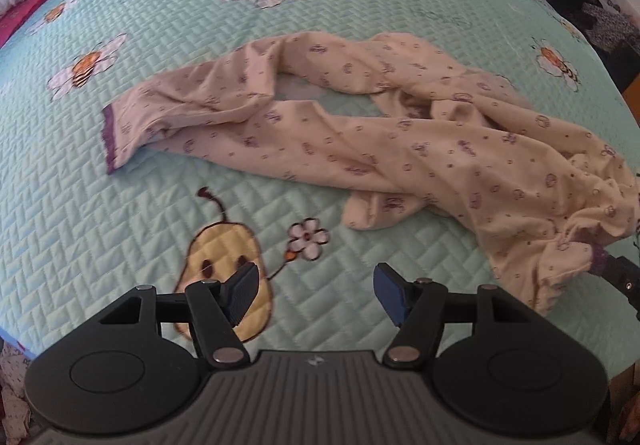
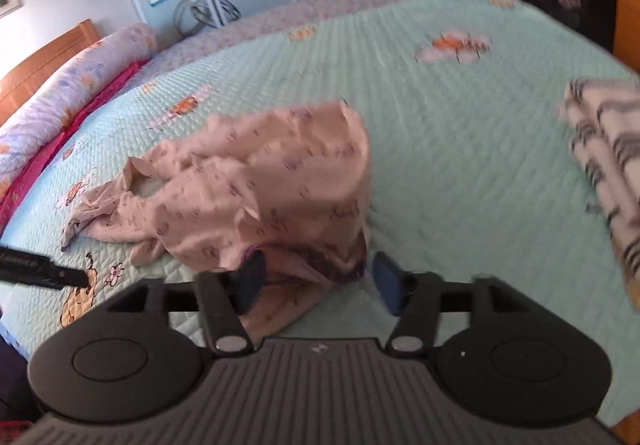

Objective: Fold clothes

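Cream cloth: pyjama trousers [image 1: 360, 133], pale with small purple print, lying crumpled on the quilt [image 1: 120, 205], not folded.
Landmark: yellow pear figure [image 1: 224, 265] stitched into the mint quilt, near the bed's front edge.
Trousers, place: beyond the pear and off to its right; one leg runs out left to a purple cuff [image 1: 109, 141], the other doubles back toward the pear's flower.
Trousers, near end: bunched and lifted in a hump [image 2: 312, 181] right of the pear; purple edging shows at its foot.
Left hand-held gripper [image 1: 314, 293]: fingers apart, nothing between them, poised over the pear; blue pads [image 1: 244, 289] clear of the cloth.
Right hand-held gripper [image 2: 318, 285]: fingers apart; the hump's lower edge lies between them, and the left pad overlaps the cloth in view, but the picture is blurred, so contact cannot be told.
Striped cloth [image 2: 608, 157]: dark and cream, folded, far right of the pear, well apart from the trousers.
Bolster [image 2: 72, 85]: pale floral roll, beyond the pear at the headboard side.
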Available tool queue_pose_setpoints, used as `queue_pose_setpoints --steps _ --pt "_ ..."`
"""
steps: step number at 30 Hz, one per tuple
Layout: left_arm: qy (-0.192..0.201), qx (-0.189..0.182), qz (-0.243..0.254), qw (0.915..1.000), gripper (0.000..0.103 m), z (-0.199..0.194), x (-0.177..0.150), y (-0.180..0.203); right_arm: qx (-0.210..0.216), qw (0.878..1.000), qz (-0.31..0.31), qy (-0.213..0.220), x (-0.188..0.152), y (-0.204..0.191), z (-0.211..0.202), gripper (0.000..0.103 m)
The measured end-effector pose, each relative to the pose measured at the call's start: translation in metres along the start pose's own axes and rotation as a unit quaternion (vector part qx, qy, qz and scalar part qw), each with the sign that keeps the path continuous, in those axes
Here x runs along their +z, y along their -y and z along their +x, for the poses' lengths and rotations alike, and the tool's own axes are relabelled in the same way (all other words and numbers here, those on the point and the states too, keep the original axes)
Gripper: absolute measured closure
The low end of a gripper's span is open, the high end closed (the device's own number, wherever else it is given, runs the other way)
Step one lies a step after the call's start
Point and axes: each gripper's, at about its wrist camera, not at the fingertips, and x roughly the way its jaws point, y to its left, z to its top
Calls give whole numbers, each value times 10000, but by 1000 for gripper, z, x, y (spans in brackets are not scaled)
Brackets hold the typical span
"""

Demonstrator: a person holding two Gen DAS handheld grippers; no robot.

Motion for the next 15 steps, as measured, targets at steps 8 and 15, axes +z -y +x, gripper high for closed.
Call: queue_pose_setpoints --steps 8,15 --pt "-264 -211 -552 9979 32 27 32 28 126 9980 -592 172 5 -19 -14 22" --pt "-300 -191 -681 9970 32 46 45 47 20 9987 -426 275 5 -2 -19 20"
